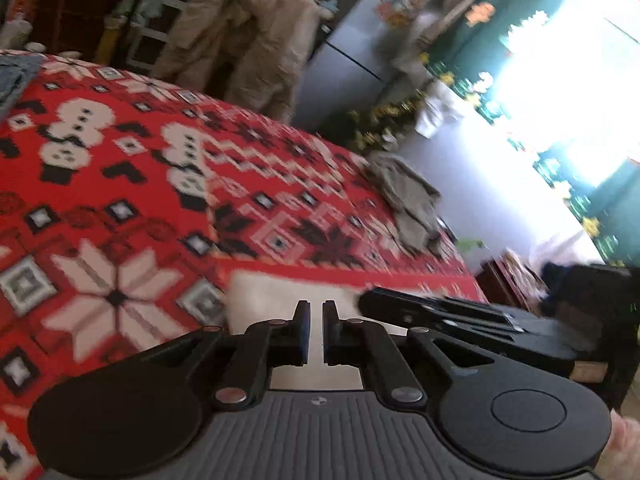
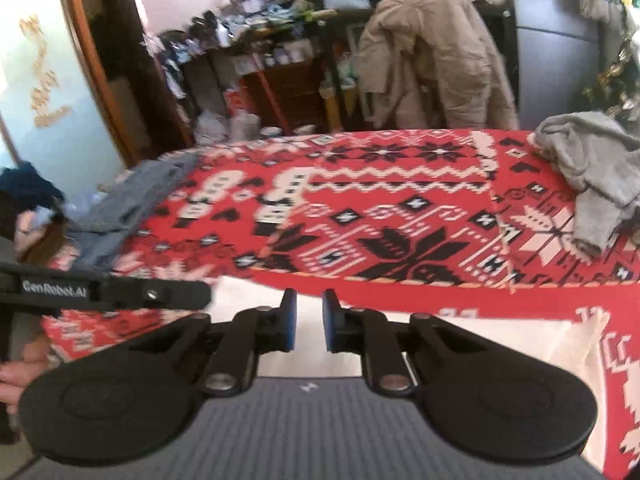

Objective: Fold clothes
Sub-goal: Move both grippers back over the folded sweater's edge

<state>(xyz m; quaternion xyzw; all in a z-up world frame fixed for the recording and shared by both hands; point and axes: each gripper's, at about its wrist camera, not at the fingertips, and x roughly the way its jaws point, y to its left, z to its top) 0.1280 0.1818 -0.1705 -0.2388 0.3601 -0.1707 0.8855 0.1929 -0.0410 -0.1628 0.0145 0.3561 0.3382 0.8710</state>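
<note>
A red cloth (image 1: 132, 184) (image 2: 400, 216) with white snowflake and snowman patterns covers the table. A crumpled grey garment (image 1: 408, 204) (image 2: 592, 176) lies at its far right edge. A blue-grey denim piece (image 2: 132, 204) (image 1: 12, 76) lies at the left edge. My left gripper (image 1: 316, 312) (image 2: 206, 294) hovers over the near edge, shut to a thin slit with nothing visibly held. Close to its right, my right gripper (image 2: 308, 304) (image 1: 364, 300) stands slightly open and empty. A white surface (image 2: 460, 332) shows below both; whether it is fabric I cannot tell.
A beige jacket (image 2: 432, 56) (image 1: 240, 40) hangs over a chair behind the table. A grey fridge (image 2: 556, 52) (image 1: 352, 40) stands to its right. Cluttered shelves (image 2: 260, 60) fill the back wall. A bright window (image 1: 560, 80) is on the right. A person's hand (image 2: 12, 380) holds the left gripper.
</note>
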